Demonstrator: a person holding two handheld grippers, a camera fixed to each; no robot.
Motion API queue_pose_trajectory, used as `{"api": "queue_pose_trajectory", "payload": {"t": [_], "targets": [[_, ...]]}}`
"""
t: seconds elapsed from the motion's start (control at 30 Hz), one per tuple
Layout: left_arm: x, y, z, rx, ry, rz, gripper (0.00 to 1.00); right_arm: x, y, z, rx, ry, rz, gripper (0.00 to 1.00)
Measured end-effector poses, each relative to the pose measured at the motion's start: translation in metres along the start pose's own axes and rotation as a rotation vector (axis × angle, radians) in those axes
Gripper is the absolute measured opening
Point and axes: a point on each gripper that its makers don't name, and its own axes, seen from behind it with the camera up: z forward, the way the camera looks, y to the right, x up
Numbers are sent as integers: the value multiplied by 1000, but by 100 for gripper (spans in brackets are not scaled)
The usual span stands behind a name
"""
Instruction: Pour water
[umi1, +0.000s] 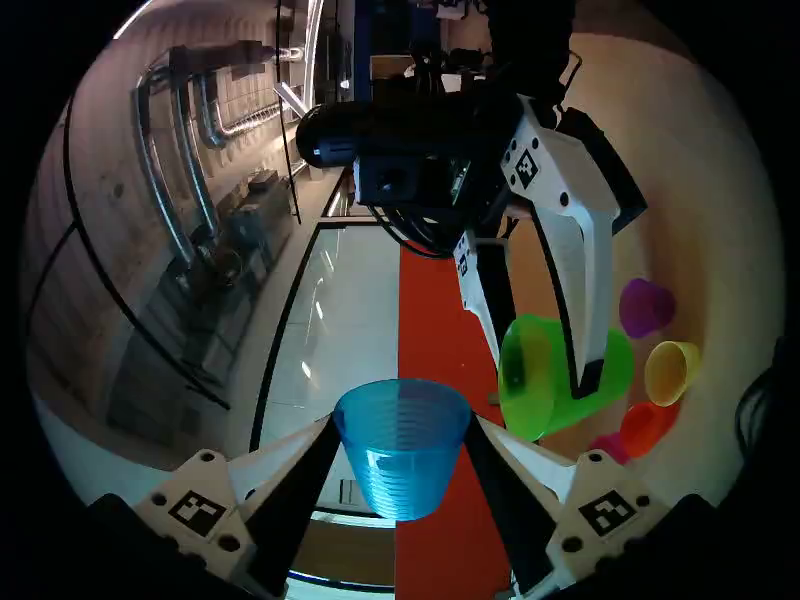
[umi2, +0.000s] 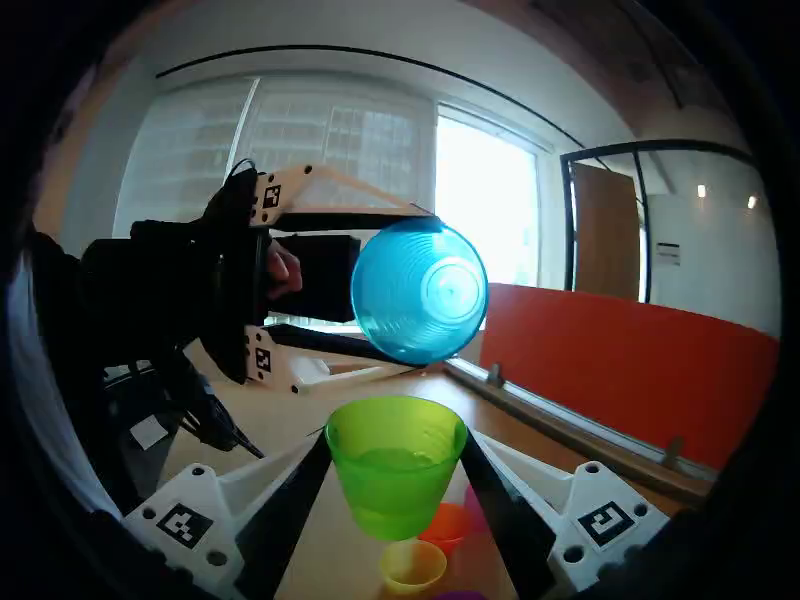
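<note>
Your left gripper view sits just behind the left gripper (umi1: 402, 430), rolled onto its side so the table (umi1: 690, 200) runs up its right edge, with the blue cup (umi1: 402, 465) very close. Your right gripper view looks level over the right gripper (umi2: 395, 442) and the close green cup (umi2: 395, 470) towards the windows (umi2: 480, 190). Both views share the two cups, the red panel (umi1: 430, 300) and the small cups (umi1: 670, 370) on the table

L cup (umi2: 420, 290) above R cup (umi2: 396, 465)
</note>
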Motion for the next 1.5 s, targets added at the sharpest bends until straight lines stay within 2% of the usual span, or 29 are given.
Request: {"api": "queue_pose_trajectory", "payload": {"t": [0.4,0.7,1.3,1.4,1.5], "targets": [[-2,-5,1,7,0,-7,87,1,0,0,-4,-2,-4,92],[-5,-3,-1,11,-4,-59,87,2,0,0,-8,-1,-6,92],[-9,-7,-8,27,-4,-197,87,6,-2,-4,-9,-5,-17,91],[-10,-8,-8,30,-4,-231,87,5,-2,-4,-10,-6,-22,91],[-11,-5,-8,28,-5,-289,87,6,-2,-4,-10,-6,-22,91]]}}
